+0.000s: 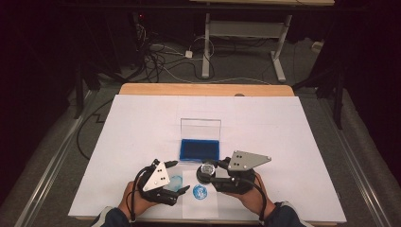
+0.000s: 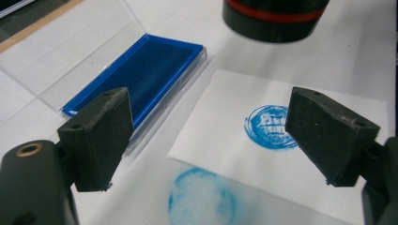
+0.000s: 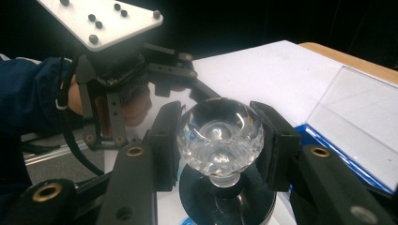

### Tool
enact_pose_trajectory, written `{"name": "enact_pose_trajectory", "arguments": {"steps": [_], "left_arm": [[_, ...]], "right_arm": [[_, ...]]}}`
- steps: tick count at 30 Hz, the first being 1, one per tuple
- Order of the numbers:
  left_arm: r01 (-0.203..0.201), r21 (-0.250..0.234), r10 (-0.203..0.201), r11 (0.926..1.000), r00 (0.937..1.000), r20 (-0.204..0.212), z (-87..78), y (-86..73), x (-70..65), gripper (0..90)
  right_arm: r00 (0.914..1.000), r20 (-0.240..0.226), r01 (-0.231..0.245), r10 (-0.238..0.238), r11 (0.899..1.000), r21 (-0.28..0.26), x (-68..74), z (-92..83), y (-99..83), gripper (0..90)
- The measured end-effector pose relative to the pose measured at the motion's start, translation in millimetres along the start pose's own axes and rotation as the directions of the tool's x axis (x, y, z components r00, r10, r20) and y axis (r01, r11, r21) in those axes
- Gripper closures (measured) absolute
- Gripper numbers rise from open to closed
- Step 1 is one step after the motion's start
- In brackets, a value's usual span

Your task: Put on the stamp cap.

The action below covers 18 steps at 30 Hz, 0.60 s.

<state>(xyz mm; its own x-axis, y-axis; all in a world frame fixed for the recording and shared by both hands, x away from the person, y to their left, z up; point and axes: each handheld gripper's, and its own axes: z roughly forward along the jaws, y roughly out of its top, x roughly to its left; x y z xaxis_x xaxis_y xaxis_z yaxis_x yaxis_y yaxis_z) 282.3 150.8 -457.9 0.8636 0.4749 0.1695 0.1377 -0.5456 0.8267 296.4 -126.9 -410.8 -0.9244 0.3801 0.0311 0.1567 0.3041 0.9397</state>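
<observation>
High view: ink pad (image 1: 199, 150) at table (image 1: 142, 123) centre, clear lid (image 1: 200, 128) upright at 12 o'clock. Paper sheet (image 1: 201, 208) at 6 o'clock carries blue print (image 1: 199, 191). Stamp (image 1: 206, 171) between pad and print, pinched by right gripper (image 1: 218, 171). Left gripper (image 1: 176, 176) at 9 o'clock of print.

Left gripper view: jaws spread, nothing between; smudge (image 2: 202, 199) on table beside sheet.

Right gripper view: jaws pressed on stamp's glass knob (image 3: 219, 136).

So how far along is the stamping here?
Done: one crisp blue print on the paper slip, and a smudged print beside it. In hand: right claw grips the stamp's crystal knob. The ink pad lies open; whether more prints follow is unclear.
</observation>
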Motion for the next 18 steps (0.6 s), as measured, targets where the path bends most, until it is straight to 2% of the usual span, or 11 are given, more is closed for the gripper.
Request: {"name": "enact_pose_trajectory", "arguments": {"steps": [9, 18], "left_arm": [[0.031, 0.008, -0.031, 0.9995, 0.9986, -0.043, -15.5, -12.3, 11.7, 14.7], [0.064, 0.021, -0.062, 0.9977, 0.9946, -0.083, -31.7, -27.8, 20.5, 14.7]], "right_arm": [[0.9997, 0.023, -0.001, 0.001, 1.0, -0.003, -6.4, -7.2, 1.3, 56.7], [0.9984, 0.056, 0.002, -0.002, 1.0, 0.006, -12.6, -14.6, 0.1, 56.7]]}}
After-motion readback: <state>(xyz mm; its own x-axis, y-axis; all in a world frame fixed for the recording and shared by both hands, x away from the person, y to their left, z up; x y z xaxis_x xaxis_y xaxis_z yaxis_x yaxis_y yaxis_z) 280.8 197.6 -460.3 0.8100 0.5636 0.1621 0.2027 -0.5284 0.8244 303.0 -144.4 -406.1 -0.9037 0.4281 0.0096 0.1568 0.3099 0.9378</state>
